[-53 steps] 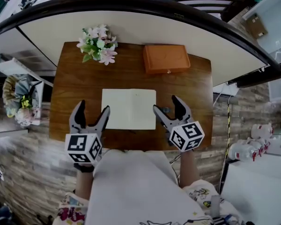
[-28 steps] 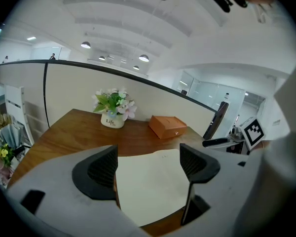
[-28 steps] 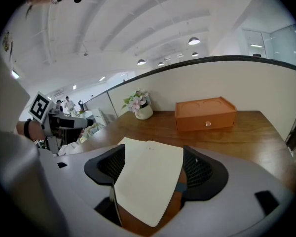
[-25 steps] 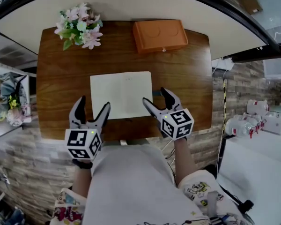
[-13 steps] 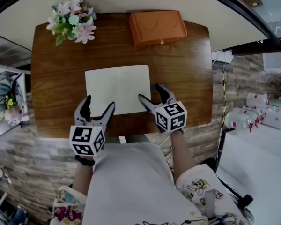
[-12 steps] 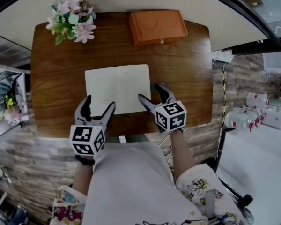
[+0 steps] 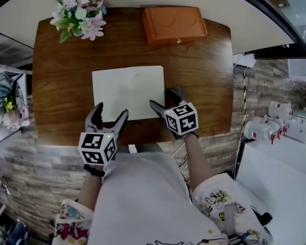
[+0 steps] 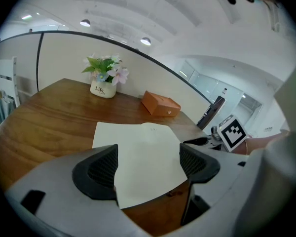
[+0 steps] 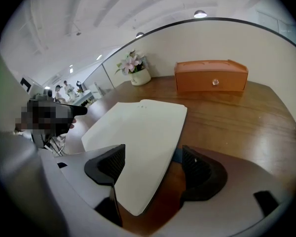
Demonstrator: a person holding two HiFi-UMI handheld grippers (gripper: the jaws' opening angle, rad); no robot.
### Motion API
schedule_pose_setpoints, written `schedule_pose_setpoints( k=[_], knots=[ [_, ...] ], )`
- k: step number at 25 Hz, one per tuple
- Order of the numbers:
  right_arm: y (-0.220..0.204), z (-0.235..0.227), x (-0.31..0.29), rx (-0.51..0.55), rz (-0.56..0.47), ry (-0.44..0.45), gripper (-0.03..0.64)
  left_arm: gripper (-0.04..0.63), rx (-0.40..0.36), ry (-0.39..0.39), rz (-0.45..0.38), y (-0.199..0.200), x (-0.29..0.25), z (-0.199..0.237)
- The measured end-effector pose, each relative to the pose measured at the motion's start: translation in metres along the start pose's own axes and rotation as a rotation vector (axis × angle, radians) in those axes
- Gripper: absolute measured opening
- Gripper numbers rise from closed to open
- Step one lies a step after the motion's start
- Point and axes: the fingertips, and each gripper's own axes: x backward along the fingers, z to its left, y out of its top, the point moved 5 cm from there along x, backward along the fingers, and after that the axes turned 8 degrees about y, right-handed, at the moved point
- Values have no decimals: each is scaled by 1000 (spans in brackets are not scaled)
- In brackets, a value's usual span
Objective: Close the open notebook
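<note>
We had our right gripper [image 7: 162, 99] spread astride the notebook [image 7: 127, 91]'s 4 o'clock edge. It seemed light and floppy, best pinched there. Our left gripper [image 7: 111, 112] gaped empty.

— Can you read the marks on the notebook [image 7: 127, 92] page?
— No, too small. The right claw [image 7: 163, 98] hides its near right corner.
— And in the left gripper view?
— The left claw [image 8: 149, 163] body covers its near edge.
</note>
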Motion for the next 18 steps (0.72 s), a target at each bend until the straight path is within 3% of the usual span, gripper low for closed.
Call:
schedule_pose_setpoints(
  k=[18],
  knots=[
    [-5, 0, -8, 55, 147, -20, 327, 362, 153, 5, 2, -23, 11, 7]
  ],
)
